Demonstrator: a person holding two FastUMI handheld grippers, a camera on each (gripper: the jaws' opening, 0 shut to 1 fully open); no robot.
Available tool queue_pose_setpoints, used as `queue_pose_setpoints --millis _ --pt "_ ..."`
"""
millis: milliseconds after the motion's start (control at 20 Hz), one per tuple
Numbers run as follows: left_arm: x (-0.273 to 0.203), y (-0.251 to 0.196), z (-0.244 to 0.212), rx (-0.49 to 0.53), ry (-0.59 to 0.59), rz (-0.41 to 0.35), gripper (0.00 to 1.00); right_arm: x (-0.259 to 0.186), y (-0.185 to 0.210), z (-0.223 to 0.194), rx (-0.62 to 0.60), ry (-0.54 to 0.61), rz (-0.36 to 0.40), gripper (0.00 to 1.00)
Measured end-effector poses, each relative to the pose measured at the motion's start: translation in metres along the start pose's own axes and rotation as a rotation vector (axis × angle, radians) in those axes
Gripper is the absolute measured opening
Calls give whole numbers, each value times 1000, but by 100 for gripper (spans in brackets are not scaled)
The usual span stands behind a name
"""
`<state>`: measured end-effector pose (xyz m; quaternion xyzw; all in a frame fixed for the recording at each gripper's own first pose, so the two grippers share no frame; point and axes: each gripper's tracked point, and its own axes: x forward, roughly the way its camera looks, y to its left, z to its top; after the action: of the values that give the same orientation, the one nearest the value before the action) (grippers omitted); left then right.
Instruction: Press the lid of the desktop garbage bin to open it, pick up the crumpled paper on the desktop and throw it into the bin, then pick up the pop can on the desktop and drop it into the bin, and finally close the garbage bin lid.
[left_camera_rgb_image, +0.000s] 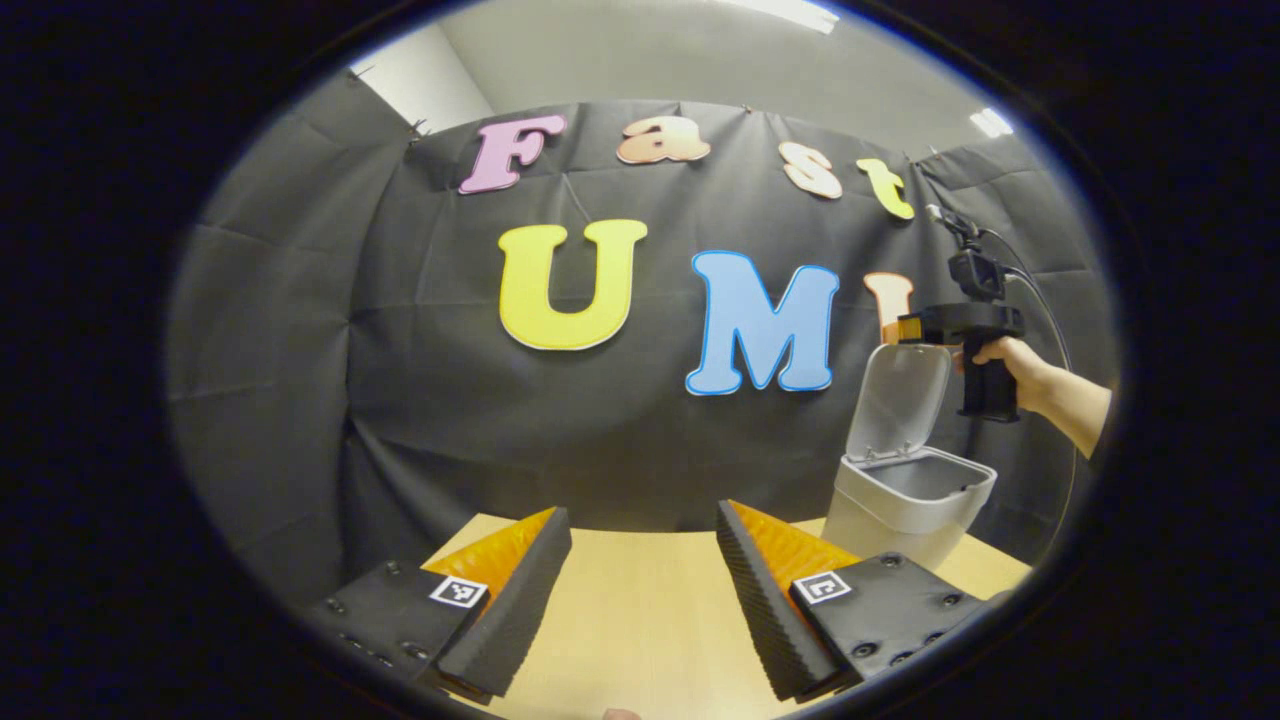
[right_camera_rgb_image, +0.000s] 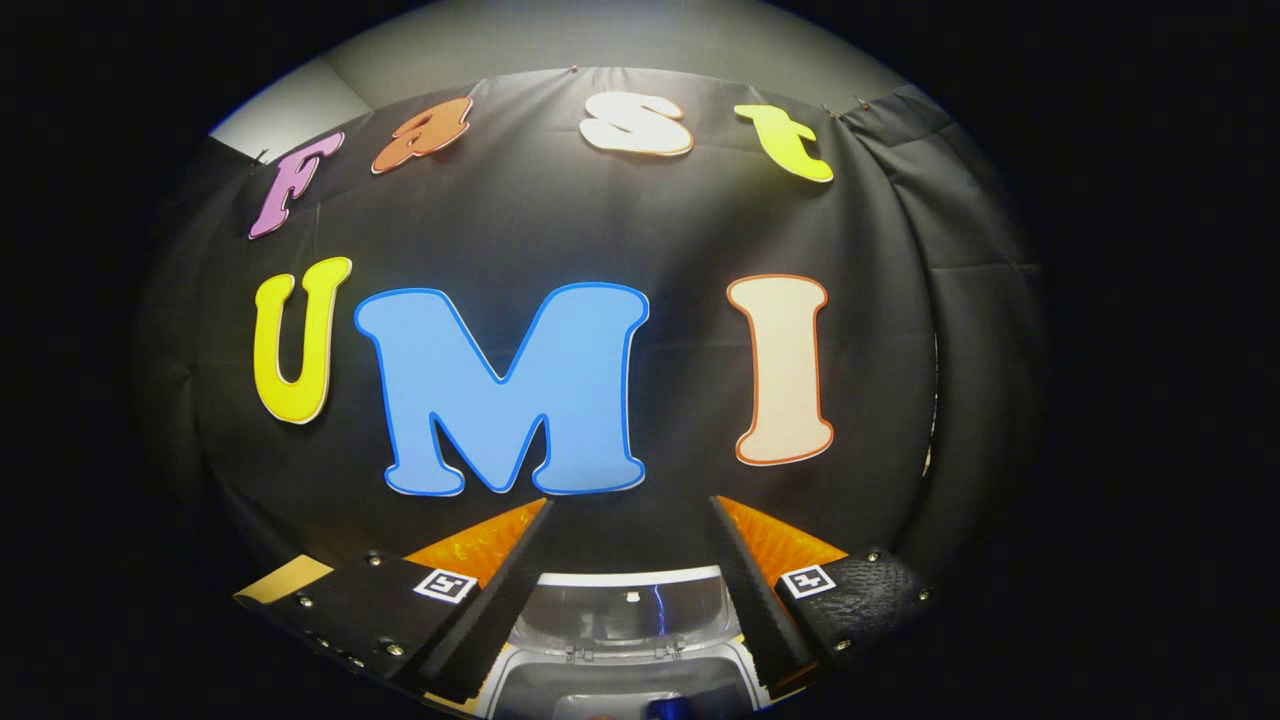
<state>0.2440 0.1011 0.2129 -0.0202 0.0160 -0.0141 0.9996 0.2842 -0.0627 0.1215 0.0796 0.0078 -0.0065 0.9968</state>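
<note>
One garbage bin (left_camera_rgb_image: 905, 500) stood at the far right of the bench (left_camera_rgb_image: 640, 600) in the left gripper view, close to the black cloth wall (left_camera_rgb_image: 300, 400). Its lid (left_camera_rgb_image: 897, 400) was tipped up and back, leaving the mouth open. Seen again from directly above in the right gripper view, with the raised lid (right_camera_rgb_image: 625, 605) lying between the two fingers and a small bluish shape low in the bin's mouth, perhaps the pop can, though too cut off to be sure.

Left hand-held gripper (left_camera_rgb_image: 640, 600) held low over bare bench, fingers spread wide apart, nothing between them and nothing touched. Right hand-held gripper (right_camera_rgb_image: 630, 610) hung over the bin, fingers likewise wide apart and clamped on nothing. Visible also in the left gripper view as a black pistol-shaped body (left_camera_rgb_image: 965, 335) above the lid, gripped by a hand (left_camera_rgb_image: 1010, 365) with a cable trailing behind.

Bench pale wood. Cloth draped behind and to both sides, white ceiling above.
</note>
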Motion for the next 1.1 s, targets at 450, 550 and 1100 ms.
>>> queue_pose_setpoints --millis 450,550,1100 --pt "-19 -12 0 -25 -8 -49 96 -42 0 -22 -51 77 6 94" --pt "-24 -16 1 -21 -14 -64 96 -55 1 -34 -47 103 9 94" --pt "-58 -50 -9 0 -3 0 95 -103 1 -118 -53 220 48 95"
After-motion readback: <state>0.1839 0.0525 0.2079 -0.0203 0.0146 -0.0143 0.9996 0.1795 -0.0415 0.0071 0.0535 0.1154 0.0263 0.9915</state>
